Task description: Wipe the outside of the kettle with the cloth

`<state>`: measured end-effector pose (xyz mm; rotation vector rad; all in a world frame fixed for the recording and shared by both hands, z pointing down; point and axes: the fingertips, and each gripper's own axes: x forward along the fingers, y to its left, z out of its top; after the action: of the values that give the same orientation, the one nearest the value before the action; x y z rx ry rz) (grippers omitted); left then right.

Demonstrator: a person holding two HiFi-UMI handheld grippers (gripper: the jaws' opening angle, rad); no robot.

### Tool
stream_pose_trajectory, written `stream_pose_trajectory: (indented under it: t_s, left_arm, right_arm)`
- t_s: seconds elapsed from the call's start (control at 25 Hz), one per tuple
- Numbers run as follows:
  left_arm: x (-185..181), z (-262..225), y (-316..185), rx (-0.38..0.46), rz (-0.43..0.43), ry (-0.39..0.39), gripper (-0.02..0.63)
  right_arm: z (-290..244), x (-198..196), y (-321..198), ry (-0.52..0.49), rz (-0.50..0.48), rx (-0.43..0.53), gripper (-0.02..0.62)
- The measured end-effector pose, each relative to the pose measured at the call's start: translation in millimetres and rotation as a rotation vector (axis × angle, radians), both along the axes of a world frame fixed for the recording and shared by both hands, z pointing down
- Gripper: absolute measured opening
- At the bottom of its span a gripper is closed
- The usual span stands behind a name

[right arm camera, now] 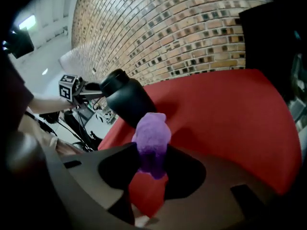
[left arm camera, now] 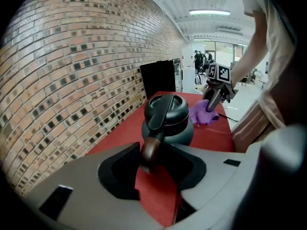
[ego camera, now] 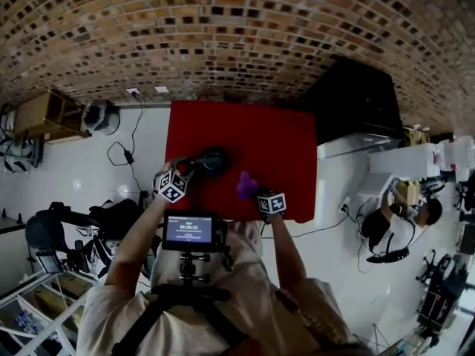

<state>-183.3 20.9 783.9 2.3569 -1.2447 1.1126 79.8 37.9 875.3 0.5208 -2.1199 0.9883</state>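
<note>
Kettle (left arm camera: pixel 169 123): dark, round-bodied, lid on, upright on the red desk (ego camera: pixel 286 143), in the left half of the top and nearer the front edge than the back.
Handle (left arm camera: pixel 149 152): arches over the lid and ends in a brown grip that points toward the person.
Hold, left: the left hand-held gripper (left arm camera: pixel 158 158) has its jaws closed around that brown grip, apparently to steady the kettle.
Cloth (right arm camera: pixel 152 140): purple, bunched into a soft wad, off the desk top.
Hold, right: the right hand-held gripper (right arm camera: pixel 152 163) is clamped on the lower part of the cloth, and the free end stands out ahead of the jaws.
Spacing: cloth just beside the kettle's side; the head view shows a strip of red between them, so no contact is read.
Surroundings: brick wall (ego camera: pixel 223 35) behind the desk, pale floor (ego camera: pixel 89 162) to either side.
Done so far: cloth picked up, kettle secured, both judged from the grips.
Left to do: seemingly the whole wipe. No part of the body can be told as cleaned, so the sides, lid and spout area probably all await a pass.
</note>
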Motion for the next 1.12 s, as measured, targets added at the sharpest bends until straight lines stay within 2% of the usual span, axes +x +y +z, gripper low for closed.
stream_pose_trajectory:
  t_s: [0.16,0.2,0.52,0.72,1.04,1.12]
  left_arm:
    - [0,-5,-3,0.018,-0.041,0.034,0.207]
    - [-1,-3,-2,0.014,-0.047,0.029,0.207]
    - [-11,21,4,-0.068,-0.087,0.006,0.210]
    - [-14,25,3,-0.081,-0.113,0.068,0.210]
    - [-10,27,-3,-0.104,-0.088,0.105,0.210]
    - [-10,27,-5,-0.110,-0.078,0.096,0.160]
  right_arm:
    - [-18,-2,5,-0.078,0.108,-0.001,0.163]
    - [-19,-1,4,-0.082,0.120,0.007,0.163]
    - [-45,12,-25,-0.028,0.178,0.171,0.164]
    - [-52,4,-27,-0.030,0.149,0.203,0.164]
    - [-50,2,-10,-0.036,0.123,0.189,0.164]
    - [-44,5,-6,-0.028,0.120,0.185,0.164]
